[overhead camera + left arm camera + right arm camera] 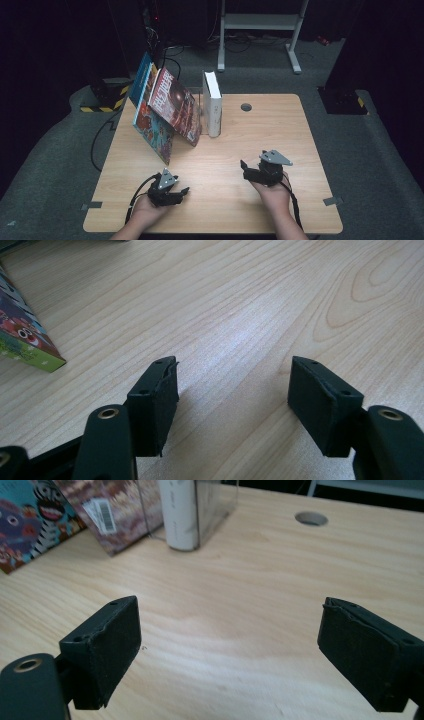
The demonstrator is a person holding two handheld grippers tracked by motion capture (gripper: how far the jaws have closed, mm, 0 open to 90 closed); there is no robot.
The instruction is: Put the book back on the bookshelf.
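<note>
Jaws of the left hand-held gripper (232,390) stand apart with bare wood between them; I see nothing held. In the high view I find this left hand-held gripper (182,192) low at the near left of the surface (260,200), pointing to the right, held in the left hand (147,210). Jaws of the right hand-held gripper (227,652) stand wider apart, likewise with nothing between them. I see the right hand-held gripper (245,167) raised at the near right in the right hand (272,192), pointing toward the books.

Books stand at the far left of the surface, well apart from both grippers. I note a white book (213,102) upright against a clear bookend (217,505). A red-brown book (175,105) leans on the bookend's left side, and a blue illustrated book (152,122) leans behind it. A round cable hole (246,107) lies right of the white book.
</note>
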